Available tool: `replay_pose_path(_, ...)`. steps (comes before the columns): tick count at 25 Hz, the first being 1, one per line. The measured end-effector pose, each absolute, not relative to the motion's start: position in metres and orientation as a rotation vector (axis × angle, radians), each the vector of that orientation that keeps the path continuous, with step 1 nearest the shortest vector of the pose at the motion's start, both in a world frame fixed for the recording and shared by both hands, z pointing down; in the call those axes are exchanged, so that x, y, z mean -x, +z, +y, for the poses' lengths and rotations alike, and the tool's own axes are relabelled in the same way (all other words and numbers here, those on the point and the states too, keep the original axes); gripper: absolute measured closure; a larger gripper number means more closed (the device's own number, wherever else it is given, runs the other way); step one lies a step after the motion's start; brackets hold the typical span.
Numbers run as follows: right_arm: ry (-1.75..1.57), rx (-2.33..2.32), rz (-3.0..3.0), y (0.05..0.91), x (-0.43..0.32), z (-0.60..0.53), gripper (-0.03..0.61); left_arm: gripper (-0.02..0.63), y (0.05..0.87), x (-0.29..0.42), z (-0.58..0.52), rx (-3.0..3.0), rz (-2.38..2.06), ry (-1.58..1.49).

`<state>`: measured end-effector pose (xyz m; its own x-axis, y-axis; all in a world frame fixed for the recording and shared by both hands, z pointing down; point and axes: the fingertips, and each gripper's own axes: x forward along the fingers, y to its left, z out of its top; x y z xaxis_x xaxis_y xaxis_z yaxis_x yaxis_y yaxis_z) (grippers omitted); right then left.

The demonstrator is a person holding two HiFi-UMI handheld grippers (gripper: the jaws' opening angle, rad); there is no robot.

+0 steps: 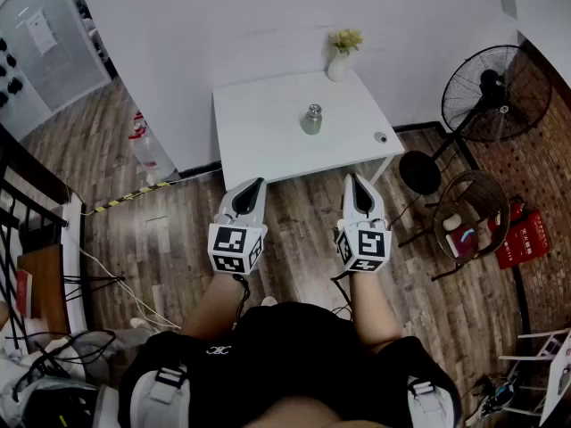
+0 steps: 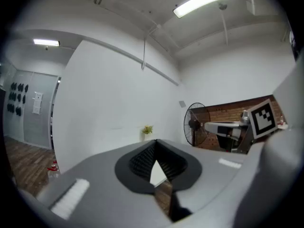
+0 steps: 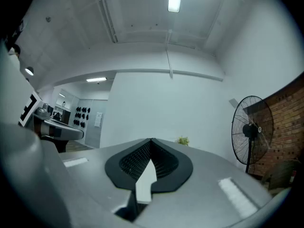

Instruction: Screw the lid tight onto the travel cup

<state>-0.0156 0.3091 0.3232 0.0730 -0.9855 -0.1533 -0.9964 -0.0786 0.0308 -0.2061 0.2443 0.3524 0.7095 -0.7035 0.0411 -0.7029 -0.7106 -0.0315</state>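
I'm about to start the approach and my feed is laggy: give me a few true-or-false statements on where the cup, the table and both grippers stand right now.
1. The travel cup stands upright on the white table. True.
2. The left gripper and the right gripper are both held short of the table, over the wooden floor. True.
3. The left gripper is closed on the cup. False: it is shut with nothing between its jaws, well apart from the cup.
4. The right gripper's jaws stand wide open. False: they are together and empty.
5. A small round piece lies on the table, to the right of the cup and apart from it. True.
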Motion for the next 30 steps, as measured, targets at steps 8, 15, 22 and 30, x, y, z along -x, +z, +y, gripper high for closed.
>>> replay_pose_path(8,0.195,2.237,2.046,0.321,0.023,0.308,0.575,0.560,0.354,0.210,0.243,2.897,1.173,-0.080)
replay_pose_path(15,0.160,2.251,2.026,0.326,0.056,0.290,0.575,0.560,0.359,0.235,0.222,2.918,1.137,-0.061)
replay_pose_path(22,0.173,2.291,2.006,0.326,0.082,0.278,0.575,0.560,0.361,0.258,0.198,2.962,1.094,-0.032)
replay_pose_path(30,0.149,2.317,1.959,0.330,0.063,0.261,0.575,0.560,0.362,0.243,0.177,2.955,1.056,-0.043)
